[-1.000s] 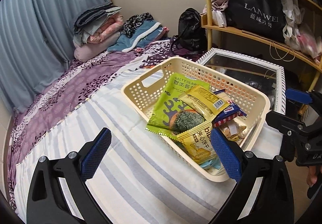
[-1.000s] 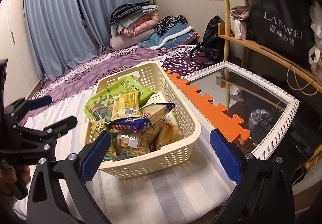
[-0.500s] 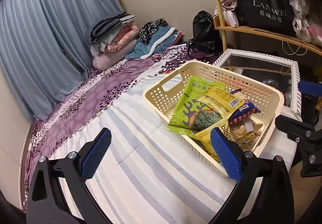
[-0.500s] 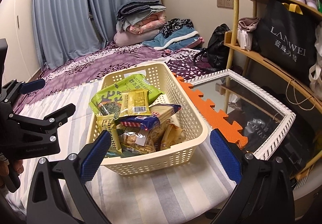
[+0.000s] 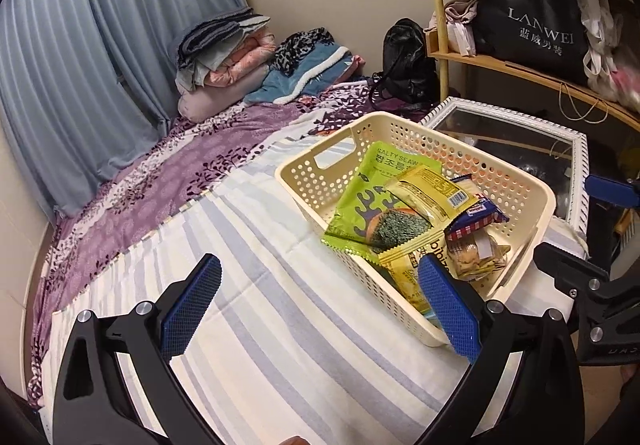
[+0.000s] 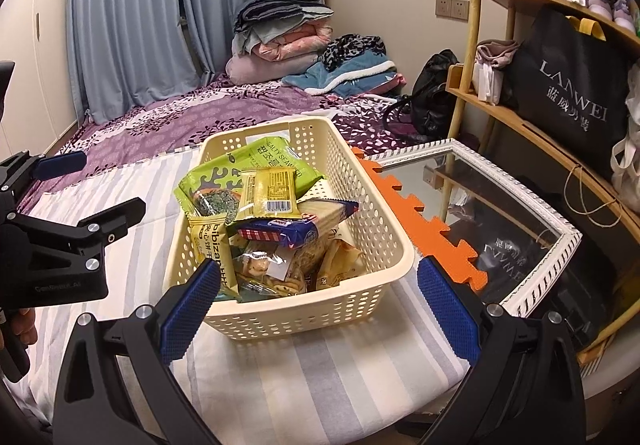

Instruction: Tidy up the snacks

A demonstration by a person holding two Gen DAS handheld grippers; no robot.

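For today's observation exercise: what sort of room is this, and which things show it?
Most likely a bedroom at home: a bed with a purple floral sheet, folded blankets stacked by blue curtains, and a wooden shelf with bags and shoes.

Blue curtains (image 6: 160, 25) hang behind a bed with a purple floral cover (image 6: 192, 121) and a striped sheet (image 5: 280, 305). Folded bedding (image 6: 280, 37) is stacked at its far end. A black backpack (image 6: 434, 93) sits near wooden shelves (image 6: 520, 117) holding a black shopping bag (image 6: 572, 93). A white-framed mirror (image 6: 540, 217) lies beside an orange foam mat (image 6: 424, 221).
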